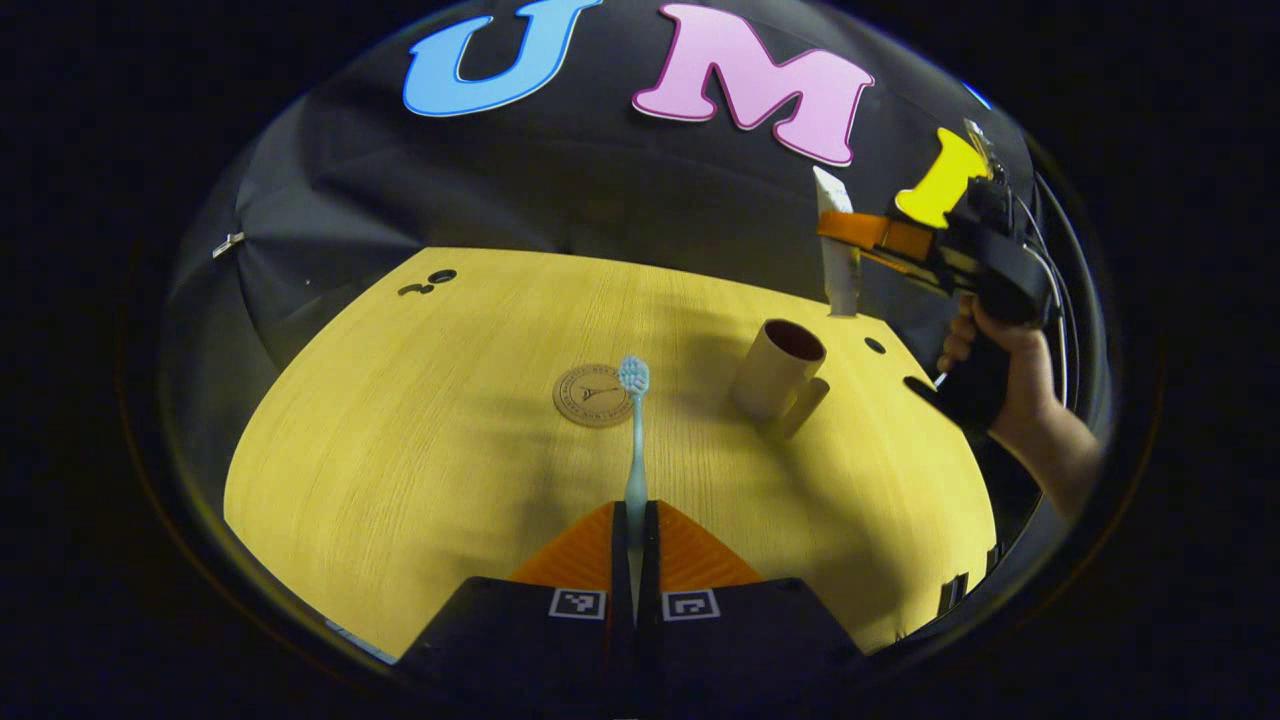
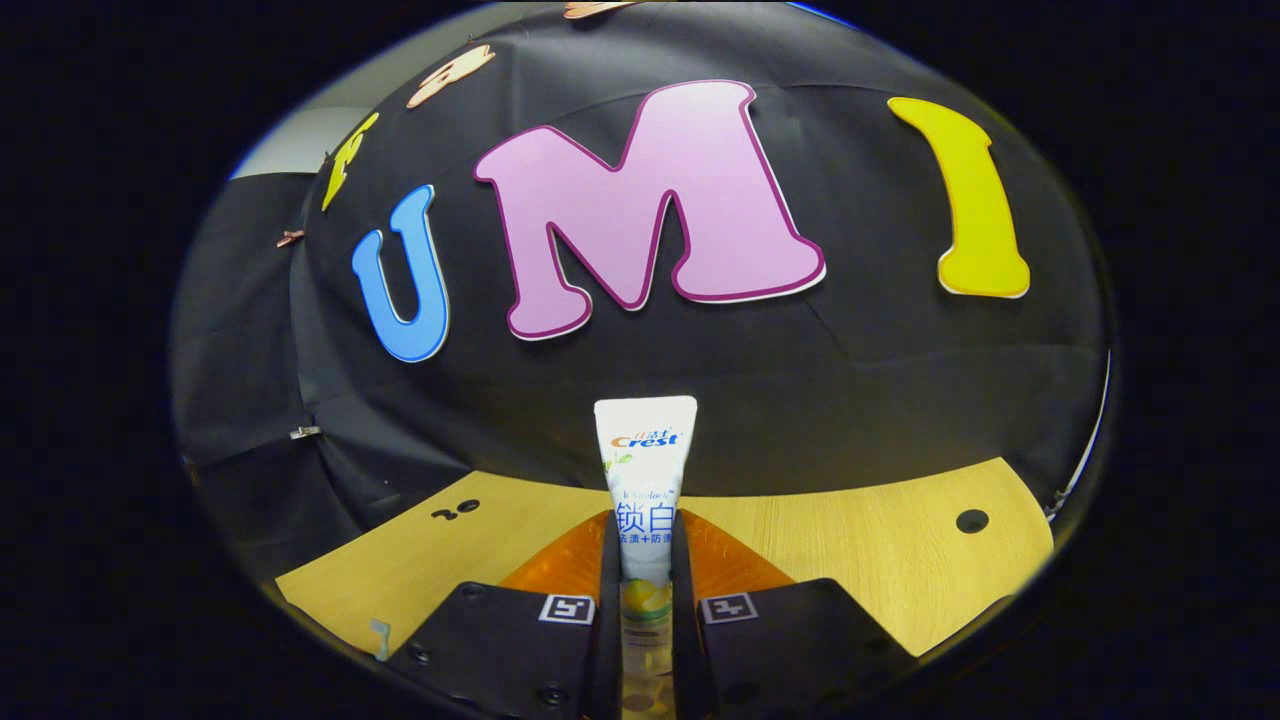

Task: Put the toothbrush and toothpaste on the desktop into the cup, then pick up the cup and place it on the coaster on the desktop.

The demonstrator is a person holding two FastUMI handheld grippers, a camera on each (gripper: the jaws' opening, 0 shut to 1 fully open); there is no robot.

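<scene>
Jaws of the left gripper (image 1: 634,530) pinch the toothbrush (image 1: 634,440) low on its thin, stiff, light handle, bristles forward over the counter (image 1: 400,450) near the coaster (image 1: 592,396). Jaws of the right gripper (image 2: 645,580) squeeze the toothpaste (image 2: 645,460), a soft tube likely to slip or buckle, best held mid-body, above the cup (image 1: 776,368), which stands empty.

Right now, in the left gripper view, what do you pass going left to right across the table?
Coaster → toothbrush → cup → toothpaste, held up by the right gripper → the hand holding that gripper.
</scene>
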